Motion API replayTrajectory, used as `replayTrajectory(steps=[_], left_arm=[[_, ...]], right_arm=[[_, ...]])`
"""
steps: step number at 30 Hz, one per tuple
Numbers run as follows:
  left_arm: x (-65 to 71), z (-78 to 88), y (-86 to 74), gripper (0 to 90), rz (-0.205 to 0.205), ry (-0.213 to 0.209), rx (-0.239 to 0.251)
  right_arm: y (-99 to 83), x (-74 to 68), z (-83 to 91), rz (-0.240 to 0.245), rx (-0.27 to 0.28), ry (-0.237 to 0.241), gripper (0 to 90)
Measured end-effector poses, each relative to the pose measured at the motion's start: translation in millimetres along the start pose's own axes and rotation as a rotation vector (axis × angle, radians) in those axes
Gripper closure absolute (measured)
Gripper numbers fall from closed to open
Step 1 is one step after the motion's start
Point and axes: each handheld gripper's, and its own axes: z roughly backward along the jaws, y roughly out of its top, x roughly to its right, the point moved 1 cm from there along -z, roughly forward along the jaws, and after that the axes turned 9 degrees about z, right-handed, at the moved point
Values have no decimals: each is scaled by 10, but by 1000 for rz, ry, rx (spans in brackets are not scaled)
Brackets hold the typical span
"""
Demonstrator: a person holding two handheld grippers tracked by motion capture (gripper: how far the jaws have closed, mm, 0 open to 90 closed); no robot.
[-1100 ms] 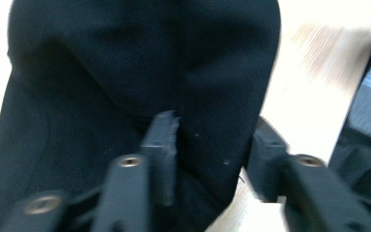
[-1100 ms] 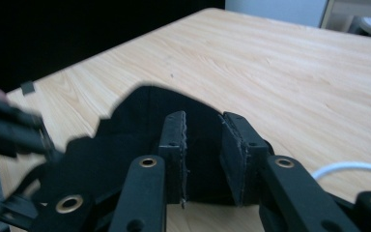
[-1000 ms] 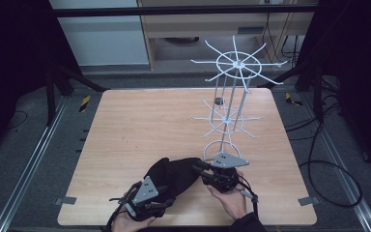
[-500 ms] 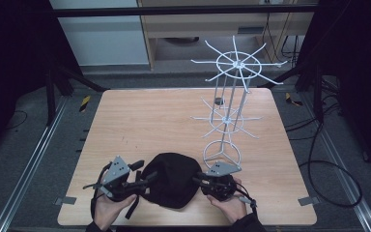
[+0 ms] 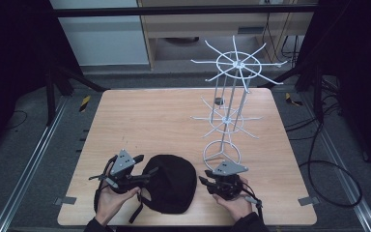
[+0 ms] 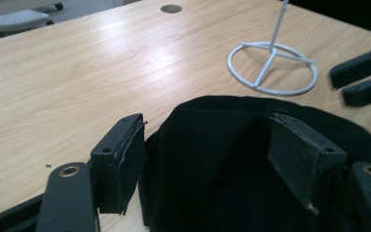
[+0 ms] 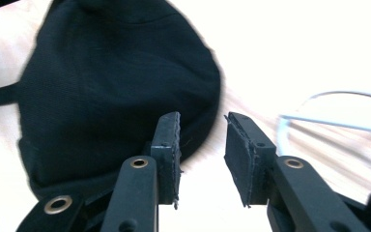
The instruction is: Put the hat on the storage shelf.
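The cap [image 5: 170,182] is matt black woven cloth, the table [image 5: 159,121] smooth pale wood, the rack [image 5: 229,96] glossy white wire.

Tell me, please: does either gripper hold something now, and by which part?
Nothing is held. The left gripper has just opened around the black cap without pressing on it. The right gripper has just been opening beside it, empty.

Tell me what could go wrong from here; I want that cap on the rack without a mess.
The black cap lies limp on the table, and the left gripper has just been opening, so a regrasp may pinch only loose fabric. The cap's strap trails near the table edge and could snag. The white wire rack stands close to the right gripper; a swing might tip it.
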Motion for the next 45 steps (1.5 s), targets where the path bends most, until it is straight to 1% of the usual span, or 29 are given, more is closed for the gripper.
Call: replayTrajectory(steps=[3,6,9,11,12,15,18,20,21,23,26,29,32,34,36,39,41,42,43,44,45], left_arm=[[-47,-63,-57,290,6,-3,-29],[-69,-121,-93,298,-2,-1,-57],[-79,-183,-117,339,-5,-21,-83],[-75,-214,-133,408,-2,-35,-87],[-70,-221,-140,457,1,-40,-91],[-62,-206,-138,671,7,-27,-93],[-91,-209,-134,798,28,-35,-108],[-93,-225,-137,864,34,-31,-118],[-90,-233,-138,877,31,-27,-123],[-81,-231,-128,888,34,-25,-126],[-70,-188,-105,893,33,-36,-94],[-43,-113,-60,894,27,-52,-42],[-9,-22,-13,895,13,-67,15],[9,24,11,895,7,-75,37],[12,30,10,894,15,-71,32],[-23,-18,-49,892,36,-18,0],[-60,-32,-91,889,46,9,-22],[-75,-32,-106,881,54,16,-26],[-94,-30,-124,871,60,22,-33],[-111,-21,-141,841,61,34,-37],[-126,-8,-157,790,66,40,-34]], right_arm=[[-60,98,114,-19,10,-30,649],[-140,192,220,-37,15,-58,645],[-199,249,286,-47,12,-75,640],[-225,278,314,-54,12,-82,638],[-232,288,318,-57,11,-86,638],[-240,304,309,-58,3,-90,637],[-238,301,290,-50,-3,-87,637],[-238,302,281,-44,-8,-90,637],[-240,303,278,-47,-10,-89,637],[-245,314,277,-47,-11,-92,638],[-253,336,285,-49,-11,-97,639],[-255,356,306,-51,-6,-104,639],[-256,369,325,-58,-1,-108,638],[-259,379,338,-64,2,-110,638],[-263,388,342,-66,2,-112,637],[-270,385,324,-64,-2,-109,636],[-269,379,317,-62,-4,-106,635],[-269,377,316,-62,-5,-104,634],[-269,379,316,-61,-4,-104,634],[-272,386,316,-56,-5,-106,633],[-273,385,316,-60,-4,-105,633]])
